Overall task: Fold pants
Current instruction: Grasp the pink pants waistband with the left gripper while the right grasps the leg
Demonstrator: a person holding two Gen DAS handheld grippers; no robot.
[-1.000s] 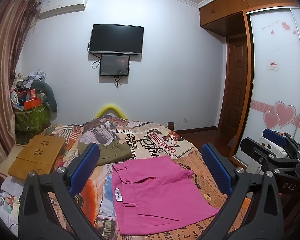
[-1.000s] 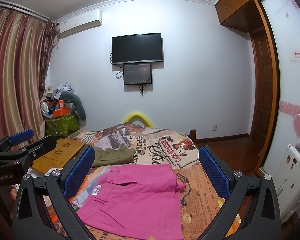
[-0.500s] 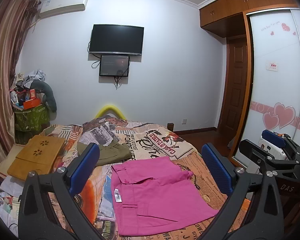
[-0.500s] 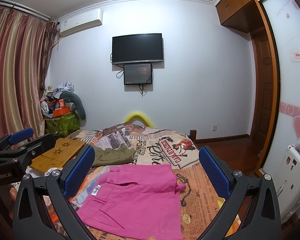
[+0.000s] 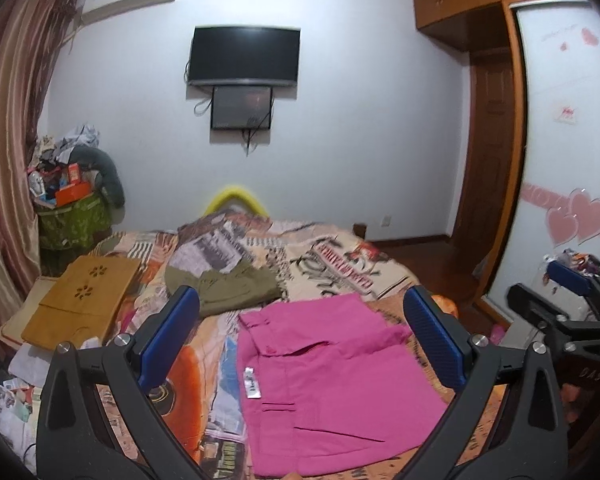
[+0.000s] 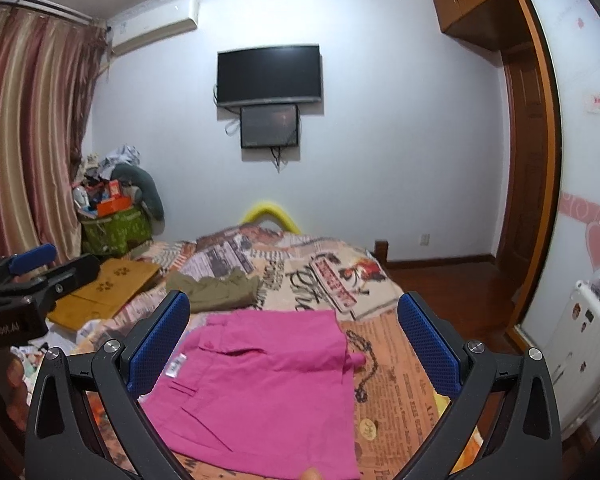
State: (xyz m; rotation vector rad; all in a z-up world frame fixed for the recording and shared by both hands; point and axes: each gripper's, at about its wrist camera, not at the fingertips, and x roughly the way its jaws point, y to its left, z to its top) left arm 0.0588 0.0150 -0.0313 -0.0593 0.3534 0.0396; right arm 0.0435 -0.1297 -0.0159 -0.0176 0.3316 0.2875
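Pink pants point(image 5: 328, 380) lie folded flat on the patterned bed cover point(image 5: 332, 264), a white label on their left side; they also show in the right wrist view point(image 6: 264, 384). My left gripper point(image 5: 300, 340) is open and empty, held above the pants. My right gripper point(image 6: 294, 344) is open and empty, also above them. The right gripper shows at the right edge of the left wrist view point(image 5: 568, 304); the left gripper shows at the left edge of the right wrist view point(image 6: 28, 280).
Olive folded pants point(image 5: 228, 288) lie farther back on the bed. A tan wooden lap tray point(image 5: 80, 300) lies at the left. A cluttered green box point(image 5: 72, 216) stands by the curtain. A white suitcase point(image 6: 580, 356) and wardrobe are on the right.
Both grippers have shifted slightly; the view has tilted a little downward and the pants sit a bit lower and closer. Both stay open.
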